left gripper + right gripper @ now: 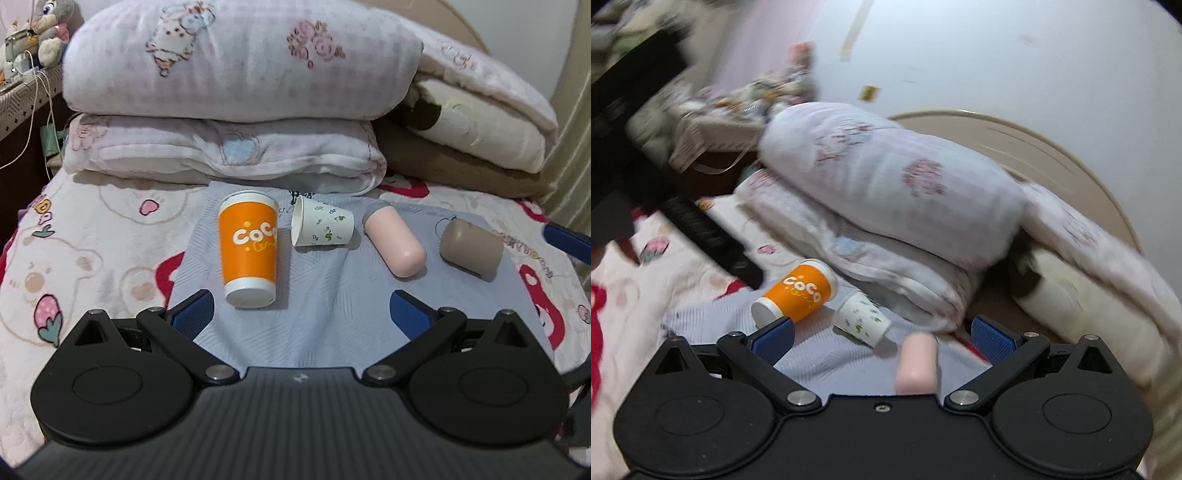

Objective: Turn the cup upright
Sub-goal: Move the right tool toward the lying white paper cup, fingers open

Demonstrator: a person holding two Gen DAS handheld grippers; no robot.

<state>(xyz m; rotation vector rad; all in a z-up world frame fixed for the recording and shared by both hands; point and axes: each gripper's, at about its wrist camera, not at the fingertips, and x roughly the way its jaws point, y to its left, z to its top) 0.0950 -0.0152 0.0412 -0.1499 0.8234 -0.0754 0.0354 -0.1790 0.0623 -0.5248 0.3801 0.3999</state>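
Four cups lie on their sides in a row on a grey-blue cloth spread over a cartoon-print bedsheet, in front of stacked pink pillows. In the left wrist view the orange cup marked "CoCo" lies with its long axis running toward the camera, white base nearest and lidded rim toward the pillows; just beside it the small white paper cup with green leaf print lies crosswise, its open mouth facing the orange cup. Further right, a pink cup lies at a slant with its rounded end toward the camera, and a brown cup lies apart from it near the cloth's edge. The left gripper hovers low over the cloth with its blue pads spread wide and nothing between them. The right wrist view, tilted and motion-blurred, shows the right gripper equally wide open and empty, with the pink cup lying between its fingers and pointing along them; the orange cup and white paper cup show beyond the left finger. The brown cup appears only in the left view; the wall and curved headboard show more fully in the right
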